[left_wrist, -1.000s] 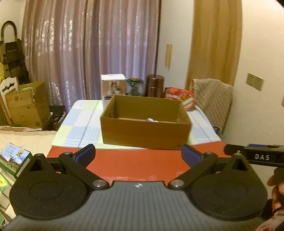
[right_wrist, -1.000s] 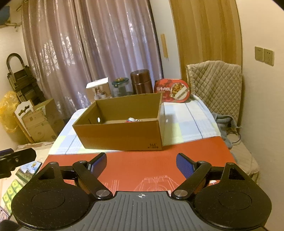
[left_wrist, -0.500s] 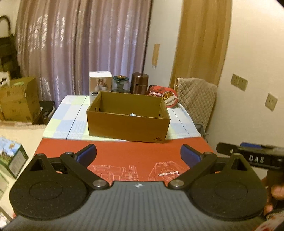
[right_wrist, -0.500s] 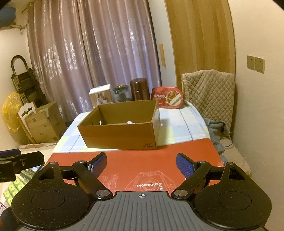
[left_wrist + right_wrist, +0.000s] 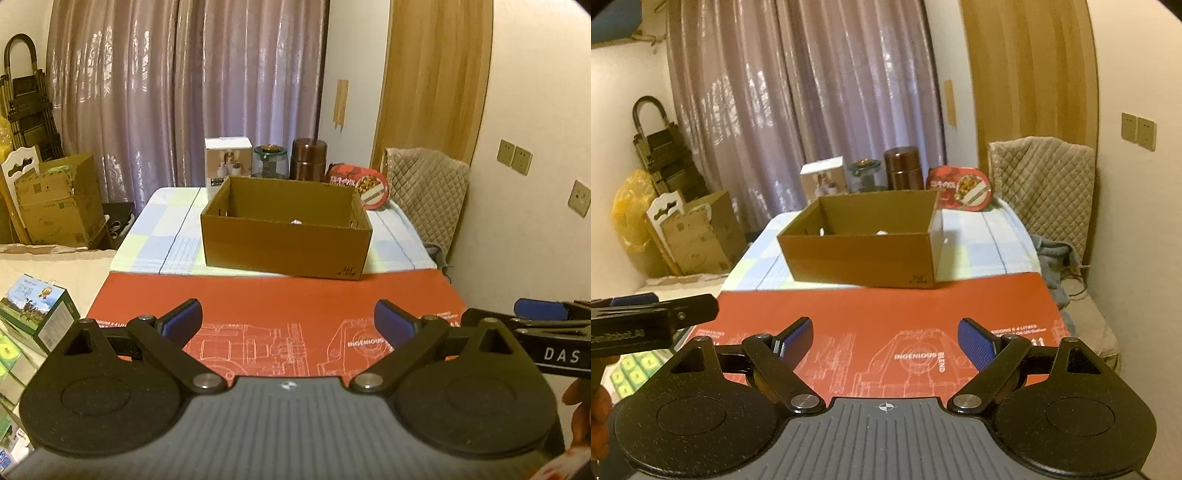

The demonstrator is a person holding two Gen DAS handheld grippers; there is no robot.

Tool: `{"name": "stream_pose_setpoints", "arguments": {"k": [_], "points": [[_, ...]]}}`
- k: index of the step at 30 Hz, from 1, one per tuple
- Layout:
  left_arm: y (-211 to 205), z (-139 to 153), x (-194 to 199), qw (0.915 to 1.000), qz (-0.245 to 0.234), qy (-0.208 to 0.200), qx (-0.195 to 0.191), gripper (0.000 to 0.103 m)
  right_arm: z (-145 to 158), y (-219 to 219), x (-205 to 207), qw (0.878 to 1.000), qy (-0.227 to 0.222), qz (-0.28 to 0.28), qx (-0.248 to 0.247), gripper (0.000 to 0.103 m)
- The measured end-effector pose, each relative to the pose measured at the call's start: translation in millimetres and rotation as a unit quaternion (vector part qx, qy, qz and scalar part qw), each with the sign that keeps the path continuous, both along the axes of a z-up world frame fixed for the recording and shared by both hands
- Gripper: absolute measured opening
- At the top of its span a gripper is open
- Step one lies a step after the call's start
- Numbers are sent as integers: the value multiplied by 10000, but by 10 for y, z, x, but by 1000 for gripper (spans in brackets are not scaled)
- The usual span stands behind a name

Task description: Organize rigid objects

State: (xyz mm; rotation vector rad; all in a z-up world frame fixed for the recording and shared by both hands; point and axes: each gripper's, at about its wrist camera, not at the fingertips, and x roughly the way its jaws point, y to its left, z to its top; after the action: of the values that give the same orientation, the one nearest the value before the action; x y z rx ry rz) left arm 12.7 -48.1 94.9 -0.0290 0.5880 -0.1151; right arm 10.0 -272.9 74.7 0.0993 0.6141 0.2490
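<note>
Cardboard box (image 5: pixel 286 242) at centre frame in both wrist views, open-topped, resting on a pale checked cloth (image 5: pixel 166 236) just behind a red printed mat (image 5: pixel 280 306). Inside, one small pale object (image 5: pixel 296 222) barely showing above the near wall, possibly a wrapped item, too small to identify. Behind the box, along the curtain: white carton (image 5: pixel 227 164), glass jar (image 5: pixel 269 162), brown canister (image 5: pixel 309 159) and red round container (image 5: pixel 364 184), standing in a row. Left gripper (image 5: pixel 288 321) low in the frame over the mat, blue pads apart, nothing between them. Right gripper (image 5: pixel 884 341) likewise over the mat, jaws wide and empty. Quilted chair cover (image 5: pixel 1045 177) at right, second cardboard box (image 5: pixel 59 199) on the floor at left.
</note>
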Motion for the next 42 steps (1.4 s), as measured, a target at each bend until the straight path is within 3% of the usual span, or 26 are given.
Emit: {"name": "stream_pose_setpoints", "arguments": {"k": [42], "points": [[142,-211,-105,9997,109,197,-23,99,-179,157,-45,9996,246,83,-137,83]]}}
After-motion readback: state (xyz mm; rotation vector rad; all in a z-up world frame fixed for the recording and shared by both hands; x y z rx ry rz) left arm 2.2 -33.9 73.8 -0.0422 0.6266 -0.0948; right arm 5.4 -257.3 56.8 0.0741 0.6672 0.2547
